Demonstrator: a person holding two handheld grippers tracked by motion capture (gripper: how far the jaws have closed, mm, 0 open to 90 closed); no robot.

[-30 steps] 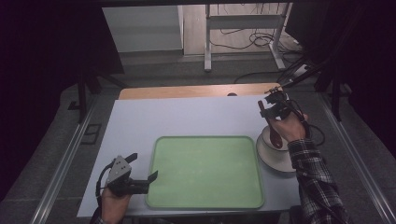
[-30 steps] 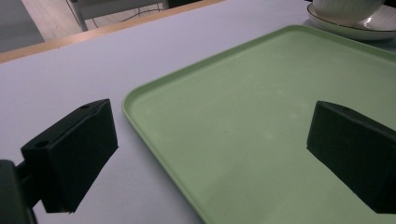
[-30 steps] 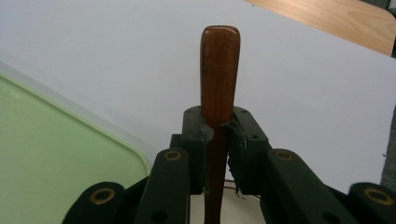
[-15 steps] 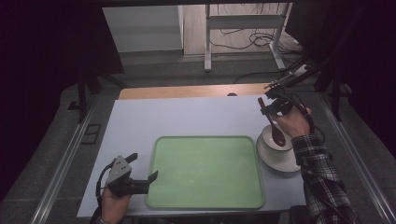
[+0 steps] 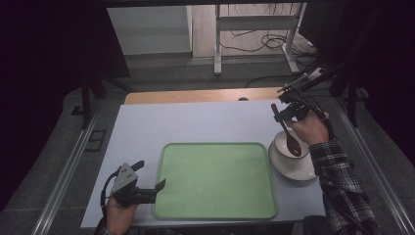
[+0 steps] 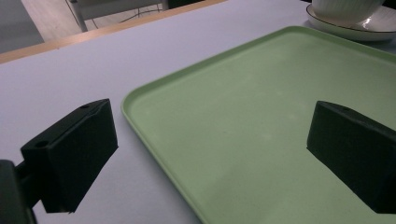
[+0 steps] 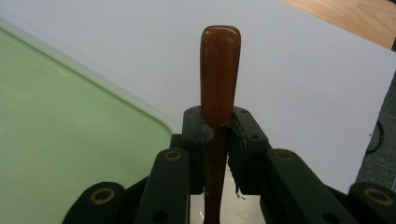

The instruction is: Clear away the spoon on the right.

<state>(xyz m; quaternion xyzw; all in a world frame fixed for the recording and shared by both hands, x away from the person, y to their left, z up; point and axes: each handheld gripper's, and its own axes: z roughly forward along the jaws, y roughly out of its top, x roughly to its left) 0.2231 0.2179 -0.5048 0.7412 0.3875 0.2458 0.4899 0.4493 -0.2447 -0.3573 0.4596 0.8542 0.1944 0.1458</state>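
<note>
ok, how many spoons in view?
1. The wooden spoon is clamped by its handle in the right gripper, its head down in the white bowl right of the green tray. Nothing visibly hides another.

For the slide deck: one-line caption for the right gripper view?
Right gripper clamps a wooden spoon handle above the white table, green tray alongside.

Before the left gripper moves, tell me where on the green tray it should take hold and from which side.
Grip the green tray by its raised rim along the near-left edge, coming in level from the left. The left gripper is open right beside that corner, with one jaw over the tray's floor and the other over the bare table. The thin upturned lip is probably the only part the jaws could pinch.
</note>
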